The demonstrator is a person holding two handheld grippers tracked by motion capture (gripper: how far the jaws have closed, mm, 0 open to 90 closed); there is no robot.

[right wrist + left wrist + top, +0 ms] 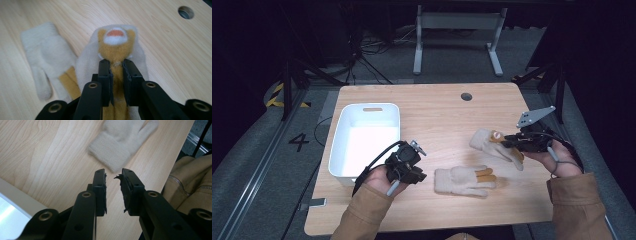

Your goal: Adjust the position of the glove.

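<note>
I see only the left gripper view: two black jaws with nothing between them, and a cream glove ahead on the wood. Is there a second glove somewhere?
Observer: Yes. A second glove is in the right gripper, to the right of the cream glove on the table.
Operator: How is it gripped?
Observer: In the right gripper view the jaws are shut on its tan part, below a white and orange patch.
Operator: I see a white edge at my lower left. What is it?
Observer: It is a white bin, standing to the left of the left gripper; nothing lies in it.
</note>
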